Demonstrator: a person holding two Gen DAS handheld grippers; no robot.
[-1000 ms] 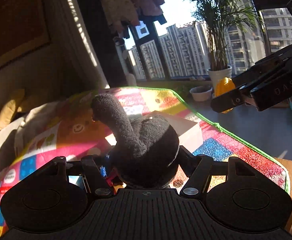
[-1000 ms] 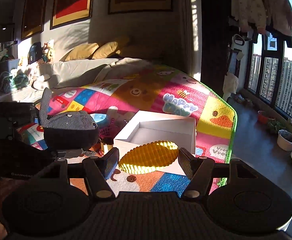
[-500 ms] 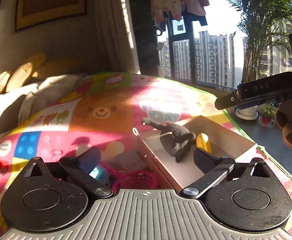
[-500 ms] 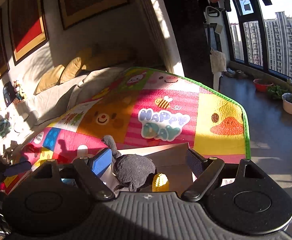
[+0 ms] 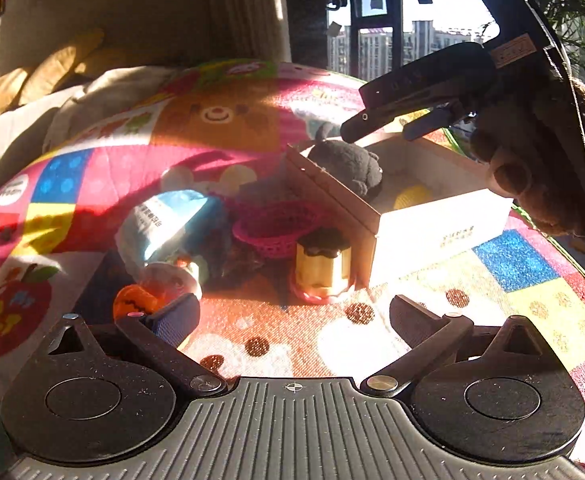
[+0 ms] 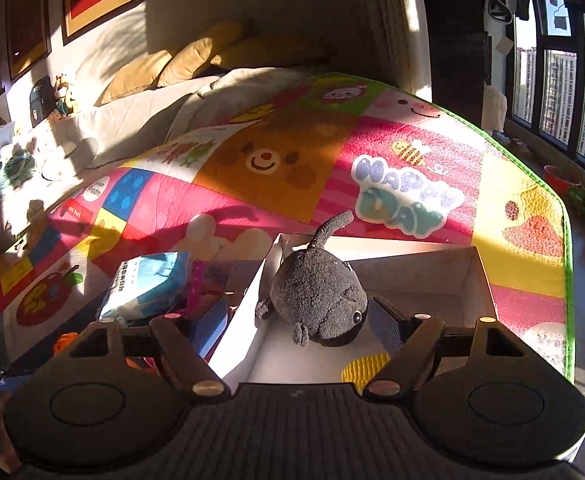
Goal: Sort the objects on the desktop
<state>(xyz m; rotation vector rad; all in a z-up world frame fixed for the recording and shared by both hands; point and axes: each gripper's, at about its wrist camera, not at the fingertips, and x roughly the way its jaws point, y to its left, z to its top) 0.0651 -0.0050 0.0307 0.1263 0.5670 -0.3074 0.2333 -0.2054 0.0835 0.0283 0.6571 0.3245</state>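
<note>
Lying just ahead of the released, empty left claw (image 5: pixel 292 314), beside the white cardboard box's (image 5: pixel 432 232) near corner, the upright gold faceted jar (image 5: pixel 322 266) is nearer it than the likewise released right claw (image 6: pixel 298 322).

we've got the plush toy (image 6: pixel 318 296) and corn toy (image 6: pixel 362 366) in the box (image 6: pixel 480 276) | tissue pack (image 6: pixel 148 284), basket (image 5: pixel 274 228) and jar (image 5: pixel 322 264) left of it | all on the play mat (image 6: pixel 332 168)

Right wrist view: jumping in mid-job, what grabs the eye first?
The dark grey plush toy lying in the open white box, a yellow ridged toy beside it near the bottom edge. The bright cartoon play mat fills the rest. Left of the box sits a blue and white packet.
</note>
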